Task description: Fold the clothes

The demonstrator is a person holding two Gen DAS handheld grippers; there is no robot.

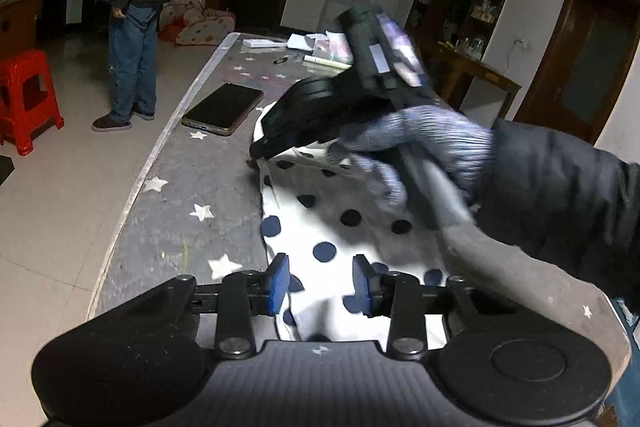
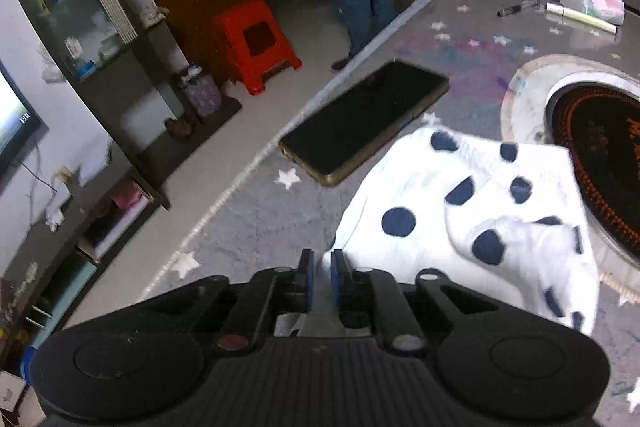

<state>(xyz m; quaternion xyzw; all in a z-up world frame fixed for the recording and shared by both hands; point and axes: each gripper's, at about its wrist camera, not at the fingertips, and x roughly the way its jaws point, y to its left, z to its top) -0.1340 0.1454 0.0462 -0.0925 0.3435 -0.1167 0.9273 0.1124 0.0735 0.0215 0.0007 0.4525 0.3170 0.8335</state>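
Observation:
A white garment with dark blue dots (image 1: 320, 211) (image 2: 480, 207) lies crumpled on the grey star-patterned table (image 1: 180, 195). My left gripper (image 1: 321, 285) is open, its blue pads (image 1: 280, 283) wide apart just above the garment's near part. A gloved hand (image 1: 424, 147) holds my right gripper (image 1: 258, 151), which is tilted down onto the garment's far left edge. In the right wrist view my right gripper (image 2: 321, 279) is shut, with a fold of white fabric pinched between its pads. The garment spreads out to the right of it.
A dark phone (image 1: 224, 109) (image 2: 364, 123) lies just beyond the garment near the table's left edge. A round hob (image 2: 592, 163) is set in the table to the right. Papers and a marker (image 2: 516, 9) lie at the far end. A person (image 1: 136, 27) and a red stool (image 1: 28, 95) stand left of the table.

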